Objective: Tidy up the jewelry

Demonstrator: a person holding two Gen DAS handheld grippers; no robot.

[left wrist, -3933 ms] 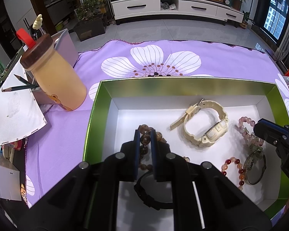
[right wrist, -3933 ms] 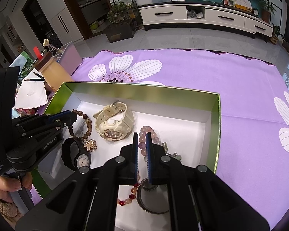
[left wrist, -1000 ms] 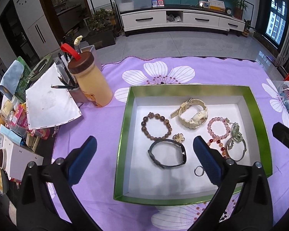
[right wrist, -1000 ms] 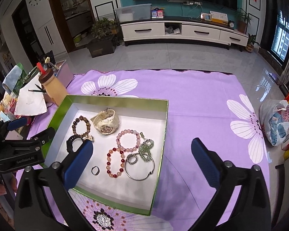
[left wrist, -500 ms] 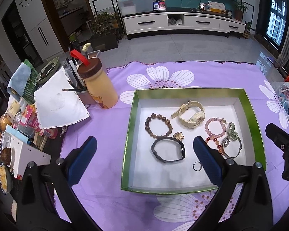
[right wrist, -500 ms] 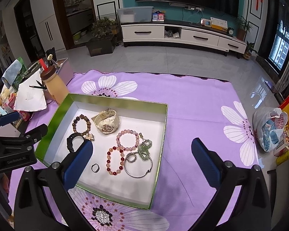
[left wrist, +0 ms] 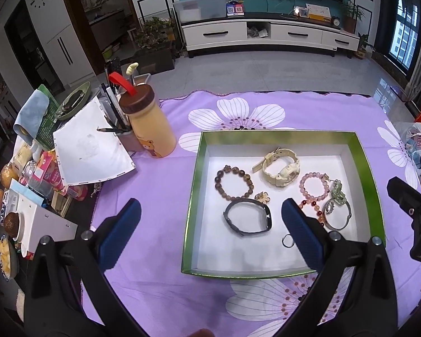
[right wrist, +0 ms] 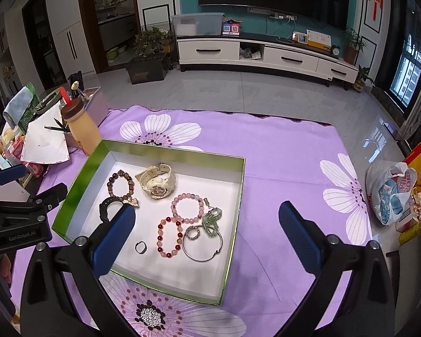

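Observation:
A green-walled box (left wrist: 195,174) (right wrist: 78,177) with a white floor sits on the purple flowered cloth. Inside lie a cream watch (left wrist: 280,165) (right wrist: 157,181), a brown bead bracelet (left wrist: 234,182) (right wrist: 120,184), a black watch (left wrist: 248,220), a pink bead bracelet (left wrist: 314,186) (right wrist: 187,208), a red bead bracelet (right wrist: 169,237), a silver bangle (right wrist: 202,243), green jade pieces (right wrist: 212,221), a gold flower charm (left wrist: 262,197) and a small ring (left wrist: 287,241) (right wrist: 141,247). My left gripper (left wrist: 210,233) is open and empty, held high above the box's near left. My right gripper (right wrist: 206,237) is open and empty above the box's right side.
A tan bottle with a brown lid (left wrist: 148,123) stands left of the box beside a pen holder and white paper (left wrist: 89,148). Snacks and boxes crowd the left table edge (left wrist: 28,196). A plastic bag (right wrist: 390,191) lies at the far right.
Both grippers opened wide after being shut low inside the box, and both have risen and pulled back. The jewelry now lies spread out on the box floor.

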